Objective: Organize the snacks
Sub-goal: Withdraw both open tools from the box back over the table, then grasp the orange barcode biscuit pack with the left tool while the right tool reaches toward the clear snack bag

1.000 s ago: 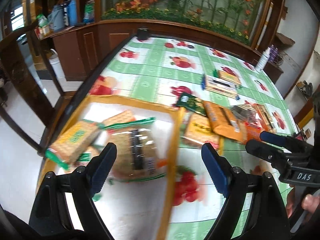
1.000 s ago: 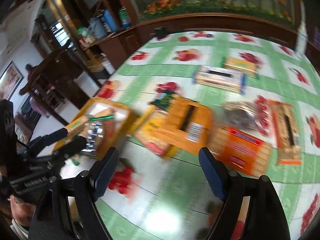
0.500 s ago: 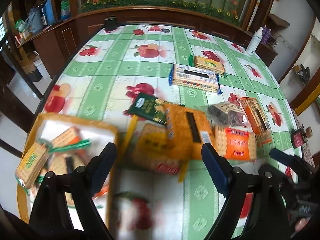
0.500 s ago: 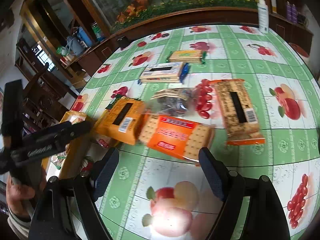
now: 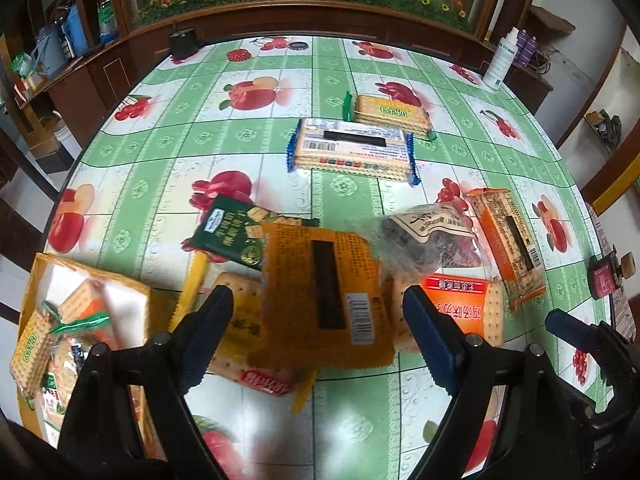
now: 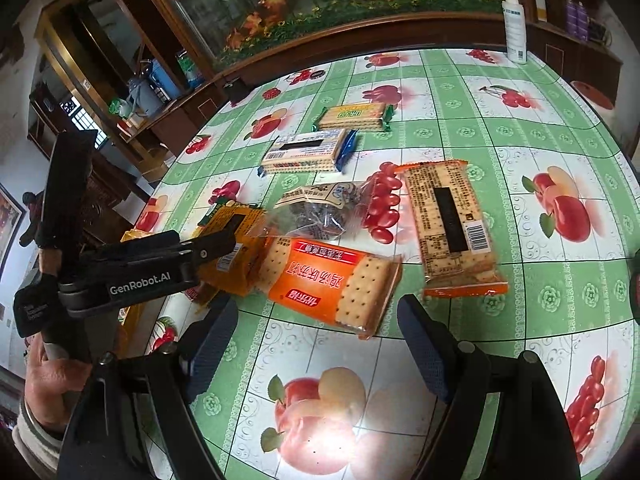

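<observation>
Several snack packets lie on the fruit-print tablecloth (image 5: pixel 248 136). My left gripper (image 5: pixel 318 336) is open and hovers over a yellow-orange packet (image 5: pixel 324 296), which lies on a yellow cracker packet (image 5: pixel 240 320); nothing sits between the pads. At the left, a yellow box (image 5: pixel 152 300) holds cracker packets (image 5: pixel 32 344). My right gripper (image 6: pixel 316 336) is also open, just short of an orange-red cracker packet (image 6: pixel 332 284). The left gripper (image 6: pixel 200 248) shows in the right wrist view, above the yellow-orange packet (image 6: pixel 236 240).
Further back lie a dark green packet (image 5: pixel 232 236), a clear bag of dark snacks (image 5: pixel 432 236), a long orange packet (image 5: pixel 508 240), a blue-edged packet (image 5: pixel 352 154) and a green-edged one (image 5: pixel 390 114). A spray bottle (image 5: pixel 502 60) stands at the far right edge.
My left gripper has swung right, from above the yellow box to above the yellow-orange packet. The right gripper has shifted right onto the orange-red cracker packet. Both jaws kept their width.
</observation>
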